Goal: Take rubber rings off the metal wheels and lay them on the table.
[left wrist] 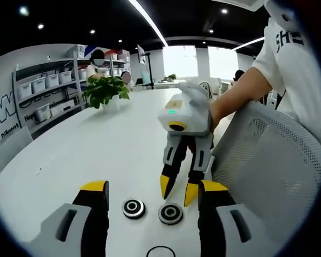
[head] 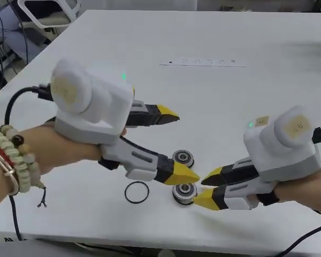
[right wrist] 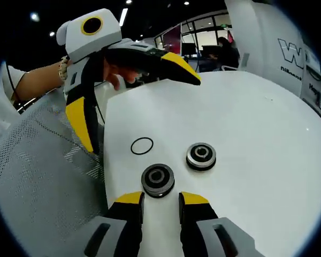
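On the white surface (head: 214,107), lower centre of the head view, the left tongs (head: 185,147) gape wide and empty beside the far silver metal wheel (head: 183,158), crowding the approach. The right tongs (head: 204,188), narrowly parted and empty, face the near dark-rimmed metal wheel (head: 184,193), probably for its ring. A thin black rubber ring (head: 137,192) lies free at its left.

Open-plan office or lab — shelving with bins (left wrist: 41,88), long white table (left wrist: 96,155), potted plant (left wrist: 104,90), mesh chair (left wrist: 273,160).
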Action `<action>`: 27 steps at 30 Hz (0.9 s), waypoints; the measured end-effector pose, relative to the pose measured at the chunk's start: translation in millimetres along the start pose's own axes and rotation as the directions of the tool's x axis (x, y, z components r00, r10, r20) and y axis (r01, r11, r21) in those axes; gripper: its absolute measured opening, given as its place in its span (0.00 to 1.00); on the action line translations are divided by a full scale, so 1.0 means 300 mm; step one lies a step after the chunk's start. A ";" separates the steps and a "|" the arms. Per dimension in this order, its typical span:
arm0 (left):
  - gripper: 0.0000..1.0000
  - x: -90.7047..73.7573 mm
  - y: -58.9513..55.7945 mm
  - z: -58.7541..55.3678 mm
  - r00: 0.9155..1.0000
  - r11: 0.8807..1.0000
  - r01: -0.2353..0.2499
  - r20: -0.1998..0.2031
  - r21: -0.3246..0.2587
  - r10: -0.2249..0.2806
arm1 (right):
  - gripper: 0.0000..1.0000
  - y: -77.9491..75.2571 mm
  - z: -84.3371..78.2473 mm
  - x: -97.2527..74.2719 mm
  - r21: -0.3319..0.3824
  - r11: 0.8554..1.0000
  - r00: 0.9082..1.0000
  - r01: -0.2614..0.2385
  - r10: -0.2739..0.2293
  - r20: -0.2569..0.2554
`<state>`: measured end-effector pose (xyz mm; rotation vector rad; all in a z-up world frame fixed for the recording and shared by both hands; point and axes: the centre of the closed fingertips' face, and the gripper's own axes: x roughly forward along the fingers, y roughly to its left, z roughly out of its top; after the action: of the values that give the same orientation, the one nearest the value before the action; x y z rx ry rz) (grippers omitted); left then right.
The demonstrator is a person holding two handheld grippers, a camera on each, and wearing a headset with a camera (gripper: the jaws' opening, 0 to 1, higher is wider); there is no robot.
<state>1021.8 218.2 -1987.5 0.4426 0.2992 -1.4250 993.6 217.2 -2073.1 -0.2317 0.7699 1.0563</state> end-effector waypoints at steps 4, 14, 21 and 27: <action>0.56 0.021 -0.011 -0.055 1.000 1.000 -0.008 -0.014 -0.019 0.008 | 0.23 0.006 -0.003 0.009 -0.017 1.000 1.000 -0.001 0.001 -0.007; 0.37 0.036 -0.045 -0.144 0.999 0.998 0.010 -0.049 -0.065 -0.013 | 0.21 0.007 0.001 0.020 -0.042 0.999 1.000 0.012 -0.012 0.000; 0.25 0.065 -0.081 -0.174 0.996 0.997 0.050 -0.075 -0.062 -0.055 | 0.20 0.016 -0.007 0.031 -0.059 0.998 1.000 0.010 -0.011 -0.014; 0.18 0.075 -0.080 -0.198 0.994 0.996 0.051 -0.092 -0.069 -0.058 | 0.18 0.015 -0.008 0.033 -0.060 0.998 1.000 0.011 -0.012 -0.013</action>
<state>1004.6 224.0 -2052.9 0.4502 0.4366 -1.4452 991.3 225.1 -2080.5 -0.2947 0.7491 1.0685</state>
